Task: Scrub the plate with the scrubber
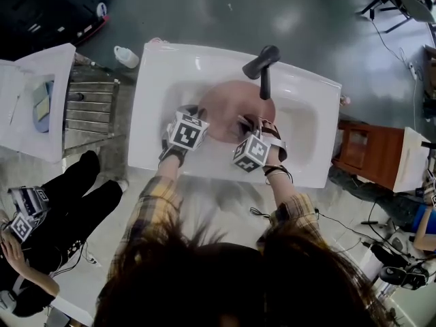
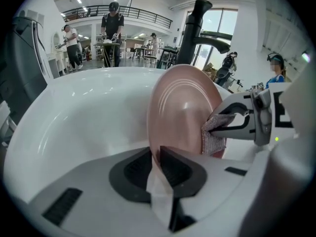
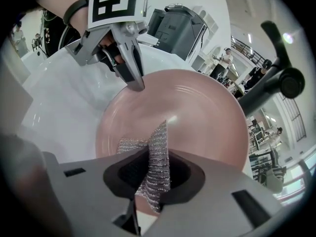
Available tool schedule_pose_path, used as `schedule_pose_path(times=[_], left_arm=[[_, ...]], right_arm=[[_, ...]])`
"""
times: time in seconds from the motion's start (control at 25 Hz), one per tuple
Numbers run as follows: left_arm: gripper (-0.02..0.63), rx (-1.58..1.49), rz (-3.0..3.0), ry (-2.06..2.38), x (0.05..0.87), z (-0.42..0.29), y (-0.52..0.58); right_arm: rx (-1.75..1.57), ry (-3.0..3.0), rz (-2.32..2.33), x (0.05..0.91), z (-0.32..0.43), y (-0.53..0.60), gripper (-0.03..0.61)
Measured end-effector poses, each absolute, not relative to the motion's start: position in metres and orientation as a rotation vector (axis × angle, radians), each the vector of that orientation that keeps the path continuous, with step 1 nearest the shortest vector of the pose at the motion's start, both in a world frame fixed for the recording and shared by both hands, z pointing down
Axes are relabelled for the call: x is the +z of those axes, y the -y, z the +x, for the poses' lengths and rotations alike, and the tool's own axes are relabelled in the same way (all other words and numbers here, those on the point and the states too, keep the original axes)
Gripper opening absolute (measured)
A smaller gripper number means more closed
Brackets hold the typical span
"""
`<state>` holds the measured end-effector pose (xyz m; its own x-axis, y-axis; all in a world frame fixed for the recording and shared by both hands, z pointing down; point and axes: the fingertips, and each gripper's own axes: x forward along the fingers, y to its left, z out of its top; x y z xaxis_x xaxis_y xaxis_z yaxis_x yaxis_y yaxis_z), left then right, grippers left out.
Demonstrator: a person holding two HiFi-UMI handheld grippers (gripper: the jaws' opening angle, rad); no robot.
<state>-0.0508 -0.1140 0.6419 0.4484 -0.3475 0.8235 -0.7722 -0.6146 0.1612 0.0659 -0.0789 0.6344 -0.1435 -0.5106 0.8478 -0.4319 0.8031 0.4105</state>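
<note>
A pink plate point(image 1: 228, 107) stands tilted inside the white sink point(image 1: 157, 114). My left gripper point(image 2: 157, 157) is shut on the plate's point(image 2: 182, 107) rim, which runs edge-on between its jaws. In the right gripper view, that gripper's fingertips point(image 3: 137, 83) pinch the plate's point(image 3: 202, 117) far-left rim. My right gripper point(image 3: 155, 169) is shut on a silver mesh scrubber point(image 3: 158, 152), which lies against the plate's face. In the left gripper view the scrubber point(image 2: 215, 138) touches the plate's right side. In the head view both grippers, left point(image 1: 197, 114) and right point(image 1: 248, 127), hang over the basin.
A black faucet point(image 1: 263, 65) arches over the basin behind the plate. A metal drying rack point(image 1: 88, 104) and a white bottle point(image 1: 125, 56) sit left of the sink. A wooden stand point(image 1: 368, 152) is to the right. A seated person point(image 1: 41, 230) is at lower left.
</note>
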Motion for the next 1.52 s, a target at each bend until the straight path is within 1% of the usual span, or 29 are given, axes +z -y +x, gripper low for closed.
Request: schedule_pose_path(times=[0.36, 0.76, 1.04, 1.36, 1.52], left_arm=[[0.048, 1.066, 2.174, 0.933, 0.643, -0.045, 0.113], [0.051, 1.086, 2.172, 0.923, 0.645, -0.043, 0.112], [0.054, 1.106, 2.149, 0.907, 0.648, -0.043, 0.107], [0.054, 1.097, 2.123, 0.908, 0.649, -0.043, 0.106], [0.054, 1.079, 2.082, 0.899, 0.651, -0.049, 0.105]], right_arm=[[-0.182, 1.713, 0.833, 0.609, 0.107, 0.109, 0.082], [-0.248, 1.73, 1.061, 0.58, 0.115, 0.137, 0.084], [-0.224, 1.818, 1.205, 0.569, 0.076, 0.153, 0.084], [-0.229, 1.918, 1.095, 0.566, 0.01, 0.168, 0.083], [-0.154, 1.968, 1.039, 0.577, -0.003, 0.164, 0.081]])
